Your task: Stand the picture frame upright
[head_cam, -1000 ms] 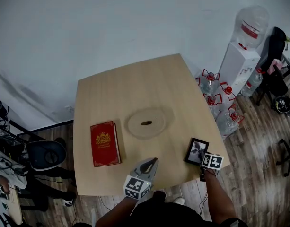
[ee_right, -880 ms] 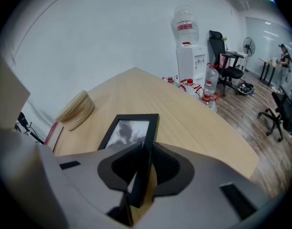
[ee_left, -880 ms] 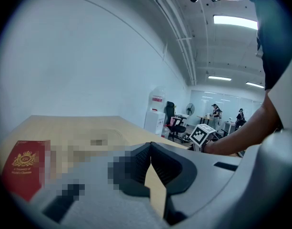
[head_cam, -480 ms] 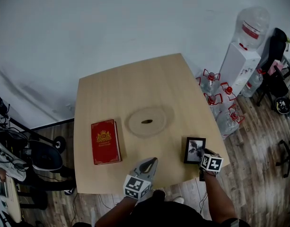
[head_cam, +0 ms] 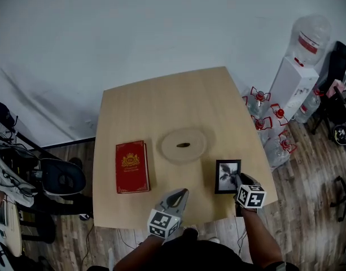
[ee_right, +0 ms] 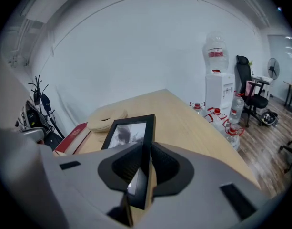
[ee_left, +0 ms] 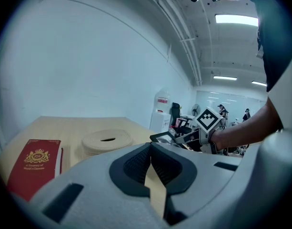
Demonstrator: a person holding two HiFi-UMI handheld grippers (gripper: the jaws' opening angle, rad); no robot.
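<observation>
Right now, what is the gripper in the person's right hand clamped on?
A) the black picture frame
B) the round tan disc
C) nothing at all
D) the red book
A: in the right gripper view, the right gripper has the edge of the black picture frame pinched between its jaws, which have just been closing.

light: bright, even, ceiling strips | shadows: soft | edges: fisheye bend, dark vignette | blur: slight
</observation>
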